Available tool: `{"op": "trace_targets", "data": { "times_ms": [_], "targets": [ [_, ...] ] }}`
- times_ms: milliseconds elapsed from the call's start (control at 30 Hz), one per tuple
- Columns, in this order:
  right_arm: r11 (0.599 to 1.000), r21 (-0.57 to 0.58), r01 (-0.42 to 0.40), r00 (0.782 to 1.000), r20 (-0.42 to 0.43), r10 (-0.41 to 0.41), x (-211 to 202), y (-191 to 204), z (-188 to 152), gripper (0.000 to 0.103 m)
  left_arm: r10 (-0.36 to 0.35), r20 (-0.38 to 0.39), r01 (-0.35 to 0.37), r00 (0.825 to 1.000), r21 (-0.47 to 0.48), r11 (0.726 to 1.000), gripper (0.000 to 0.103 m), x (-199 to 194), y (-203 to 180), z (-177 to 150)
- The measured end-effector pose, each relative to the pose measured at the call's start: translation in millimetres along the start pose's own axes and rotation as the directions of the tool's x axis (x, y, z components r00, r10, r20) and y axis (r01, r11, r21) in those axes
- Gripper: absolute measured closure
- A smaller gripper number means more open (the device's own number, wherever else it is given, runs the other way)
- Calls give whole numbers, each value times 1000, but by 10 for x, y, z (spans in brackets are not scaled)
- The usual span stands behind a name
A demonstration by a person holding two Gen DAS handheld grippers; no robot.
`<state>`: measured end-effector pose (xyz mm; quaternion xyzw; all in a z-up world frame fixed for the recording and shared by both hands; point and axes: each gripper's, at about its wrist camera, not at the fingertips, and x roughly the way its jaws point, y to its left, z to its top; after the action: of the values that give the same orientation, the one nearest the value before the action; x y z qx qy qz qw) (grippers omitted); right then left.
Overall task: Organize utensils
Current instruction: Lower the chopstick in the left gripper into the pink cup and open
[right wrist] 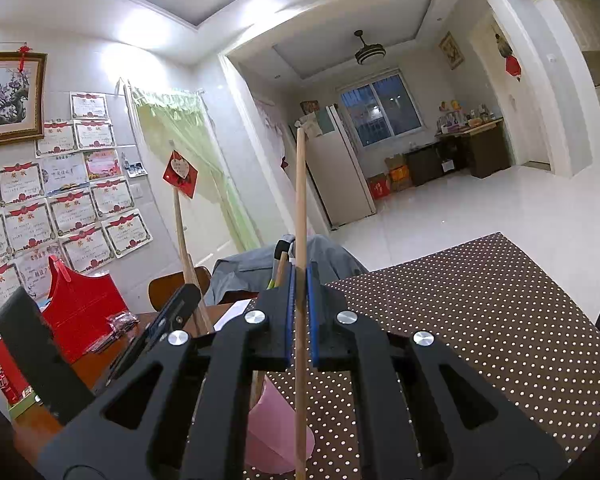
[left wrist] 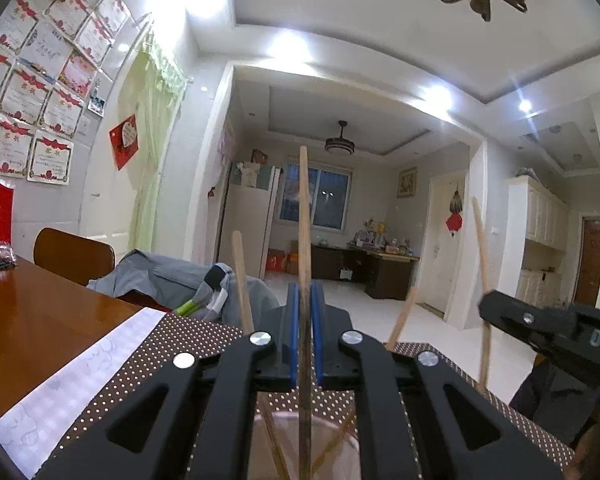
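My left gripper is shut on an upright wooden chopstick. The stick's lower end reaches down into a pink cup right below the jaws. Other chopsticks lean in that cup. At the right, my right gripper holds another chopstick. In the right wrist view, the right gripper is shut on a long upright chopstick just in front of the pink cup. The left gripper shows at the left with its stick.
A brown dotted placemat covers the table under the cup. A white sheet lies on the wooden table. A grey jacket hangs over a chair. A red box and a can stand at the left.
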<state>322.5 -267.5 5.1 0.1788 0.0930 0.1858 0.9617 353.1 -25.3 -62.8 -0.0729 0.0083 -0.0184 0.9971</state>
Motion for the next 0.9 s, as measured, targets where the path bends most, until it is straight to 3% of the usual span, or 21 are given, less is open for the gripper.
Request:
{"op": "trace_targets", "data": {
  "times_ms": [500, 567, 600, 900],
  "targets": [
    [1000, -6, -14, 1000, -19, 14, 36, 55, -41, 97, -7, -59, 9, 998, 39, 999, 96, -107, -72, -26],
    [1000, -7, -15, 1000, -19, 15, 38, 63, -39, 97, -5, -65, 7, 998, 42, 999, 90, -108, -76, -28],
    [1000, -7, -15, 1000, -18, 15, 38, 66, -39, 97, -2, -72, 5, 997, 43, 999, 81, -110, -75, -29],
    [1000, -23, -18, 1000, -19, 18, 44, 119, -76, 97, -12, -151, 17, 988, 34, 999, 79, -121, -23, -12]
  ]
}}
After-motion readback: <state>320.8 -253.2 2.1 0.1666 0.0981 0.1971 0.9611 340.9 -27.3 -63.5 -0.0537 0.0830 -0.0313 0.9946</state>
